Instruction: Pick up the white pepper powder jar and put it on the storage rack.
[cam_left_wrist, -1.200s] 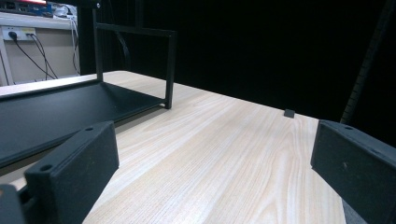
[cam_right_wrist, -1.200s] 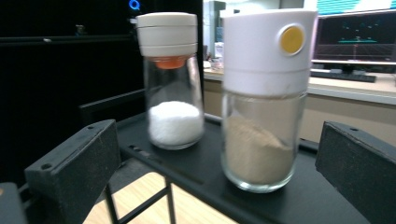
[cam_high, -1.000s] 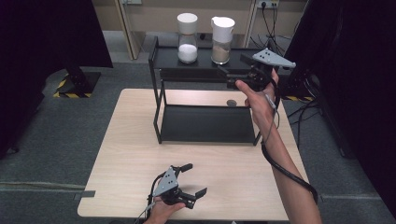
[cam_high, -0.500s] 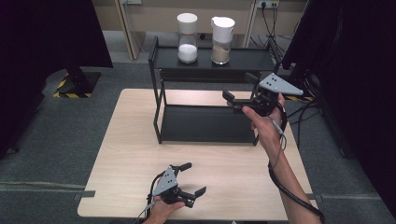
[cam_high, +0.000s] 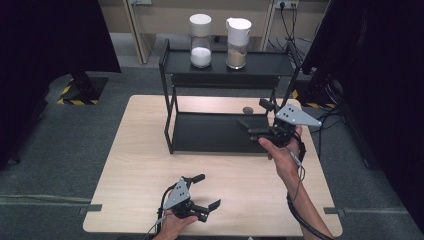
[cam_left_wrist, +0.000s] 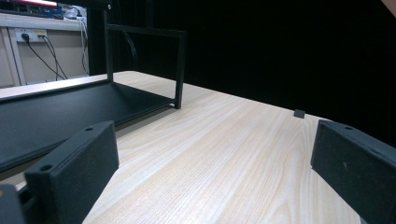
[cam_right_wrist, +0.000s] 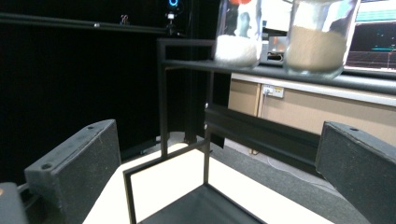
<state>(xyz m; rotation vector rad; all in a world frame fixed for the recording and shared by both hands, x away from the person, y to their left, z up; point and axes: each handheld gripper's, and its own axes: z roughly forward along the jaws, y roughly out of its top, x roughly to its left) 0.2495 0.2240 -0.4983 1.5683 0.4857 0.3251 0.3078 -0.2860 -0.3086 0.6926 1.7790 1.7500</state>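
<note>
1. Jaws of the right gripper (cam_high: 256, 116) stand spread with nothing between them, hovering over the right end of the black rack's (cam_high: 218, 134) lower shelf.
2. Left gripper (cam_high: 205, 190) rests released near the front edge of the pale wood desk (cam_high: 140, 150) (grey floor all around).
3. Two jars (cam_high: 200, 41) sit on the rack's top shelf; a small dark disc (cam_high: 247, 110) lies behind it.
</note>
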